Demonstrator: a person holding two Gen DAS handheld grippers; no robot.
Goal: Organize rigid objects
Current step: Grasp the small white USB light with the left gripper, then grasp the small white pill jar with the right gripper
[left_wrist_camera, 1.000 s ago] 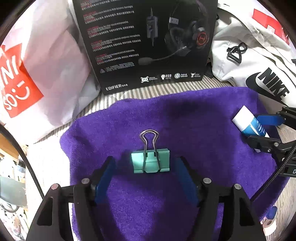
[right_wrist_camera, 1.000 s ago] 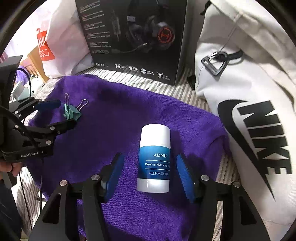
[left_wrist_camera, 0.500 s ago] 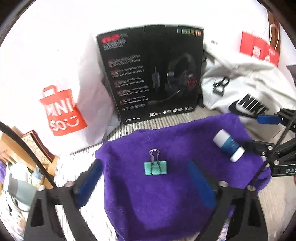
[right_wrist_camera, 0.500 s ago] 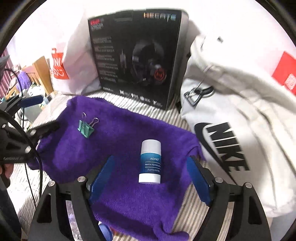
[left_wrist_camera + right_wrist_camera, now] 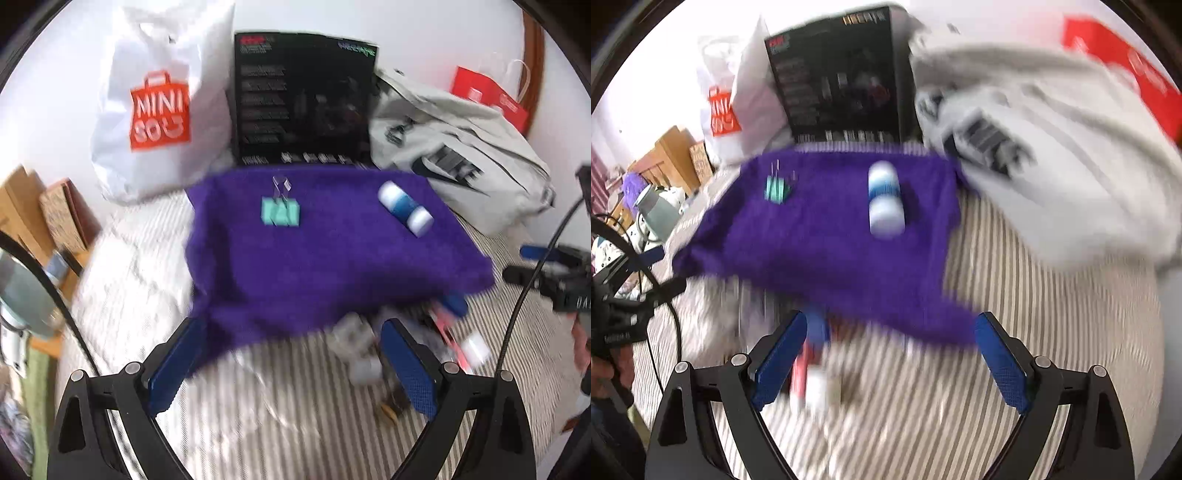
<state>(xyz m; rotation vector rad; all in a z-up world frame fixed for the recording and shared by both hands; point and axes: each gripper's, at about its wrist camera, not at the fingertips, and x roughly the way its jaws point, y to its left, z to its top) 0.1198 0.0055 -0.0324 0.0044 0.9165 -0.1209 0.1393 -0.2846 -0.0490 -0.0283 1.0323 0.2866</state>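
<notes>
Striped bedding (image 5: 155, 295) blurs the small clutter (image 5: 458, 332) before your left gripper (image 5: 291, 369) and right gripper (image 5: 890, 362); both jaws gape wide, holding nothing.

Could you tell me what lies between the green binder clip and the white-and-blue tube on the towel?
Only bare purple towel separates binder clip and tube, in both views.

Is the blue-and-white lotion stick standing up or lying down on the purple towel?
Lying down. The lotion stick rests on its side on the purple towel, its long body flat against the cloth in both views.
</notes>
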